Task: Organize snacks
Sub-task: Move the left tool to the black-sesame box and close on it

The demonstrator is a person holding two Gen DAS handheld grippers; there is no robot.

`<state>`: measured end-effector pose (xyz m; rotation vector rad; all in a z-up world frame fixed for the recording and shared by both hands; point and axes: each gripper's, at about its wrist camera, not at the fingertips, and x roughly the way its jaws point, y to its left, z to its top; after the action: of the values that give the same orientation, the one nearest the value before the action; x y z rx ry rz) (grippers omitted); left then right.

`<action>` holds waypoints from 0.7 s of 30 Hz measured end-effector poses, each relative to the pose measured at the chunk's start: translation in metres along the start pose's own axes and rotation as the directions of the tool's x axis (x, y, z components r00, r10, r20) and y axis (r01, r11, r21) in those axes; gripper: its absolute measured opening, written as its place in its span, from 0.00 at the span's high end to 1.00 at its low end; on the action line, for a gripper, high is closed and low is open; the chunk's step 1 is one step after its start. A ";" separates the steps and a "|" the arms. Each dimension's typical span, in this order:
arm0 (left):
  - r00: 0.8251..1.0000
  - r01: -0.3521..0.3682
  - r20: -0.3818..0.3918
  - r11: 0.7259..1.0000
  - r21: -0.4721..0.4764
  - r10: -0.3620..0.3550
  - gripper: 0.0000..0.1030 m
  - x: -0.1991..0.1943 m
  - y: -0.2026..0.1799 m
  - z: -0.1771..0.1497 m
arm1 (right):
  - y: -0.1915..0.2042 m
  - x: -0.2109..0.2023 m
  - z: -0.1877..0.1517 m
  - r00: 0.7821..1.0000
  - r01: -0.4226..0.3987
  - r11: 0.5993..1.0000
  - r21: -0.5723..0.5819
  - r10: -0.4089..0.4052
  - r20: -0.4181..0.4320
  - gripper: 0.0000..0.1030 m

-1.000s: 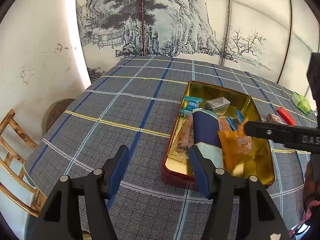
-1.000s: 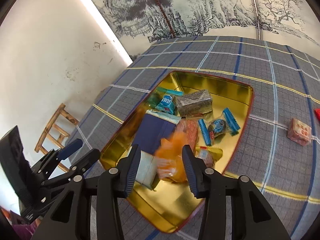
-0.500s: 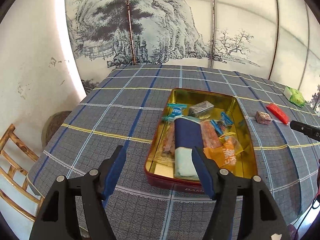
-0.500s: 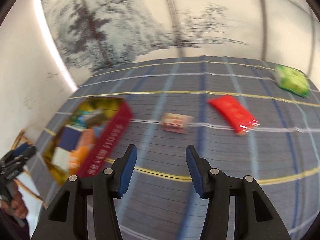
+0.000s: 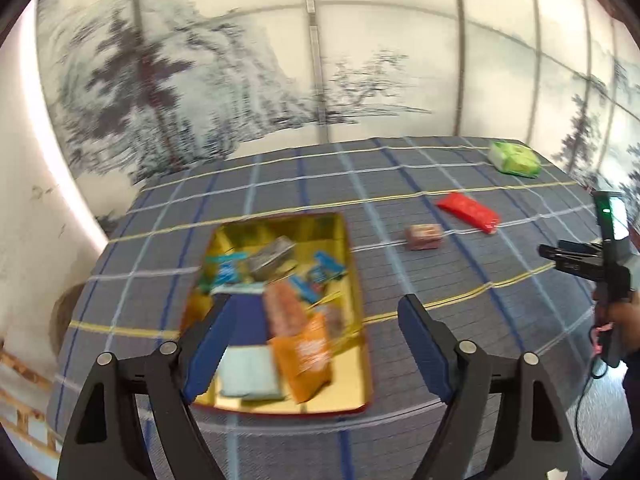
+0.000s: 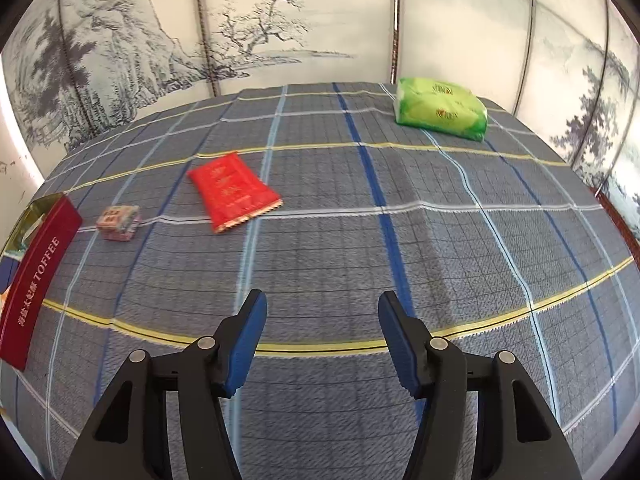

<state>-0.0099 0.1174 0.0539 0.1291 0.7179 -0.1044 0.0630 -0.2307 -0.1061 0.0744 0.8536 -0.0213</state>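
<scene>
Reaching for the next snack, you hold the right gripper (image 6: 320,340) with its fingers spread and empty above the blue checked tablecloth (image 6: 460,248), so bring it down over the flat red foil packet (image 6: 232,192), which lies between the small pink wrapped cube (image 6: 119,222) and the green plastic pack (image 6: 440,110). Close across its narrow width and carry it to the red toffee tin with gold inside (image 5: 356,280); the left gripper (image 5: 316,340) hovers spread and empty near it.
</scene>
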 end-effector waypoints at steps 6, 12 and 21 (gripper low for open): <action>0.989 0.123 -0.081 0.992 0.011 -0.121 0.22 0.040 -0.051 0.049 | -0.015 0.020 0.001 0.999 -0.017 1.000 0.024 0.017 -0.027 0.36; 0.971 0.175 -0.165 0.984 0.015 -0.170 0.21 0.114 -0.101 0.087 | -0.023 0.024 0.003 0.996 -0.084 0.994 0.065 0.085 -0.011 0.32; 0.933 0.137 -0.336 0.991 0.005 -0.127 0.42 0.217 -0.121 0.084 | -0.024 0.022 0.001 0.990 -0.141 0.987 0.082 0.142 -0.001 0.25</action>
<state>0.1901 -0.0262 -0.0371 0.1265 1.0664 -0.2251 0.0765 -0.2548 -0.1236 0.2115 0.8529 0.0773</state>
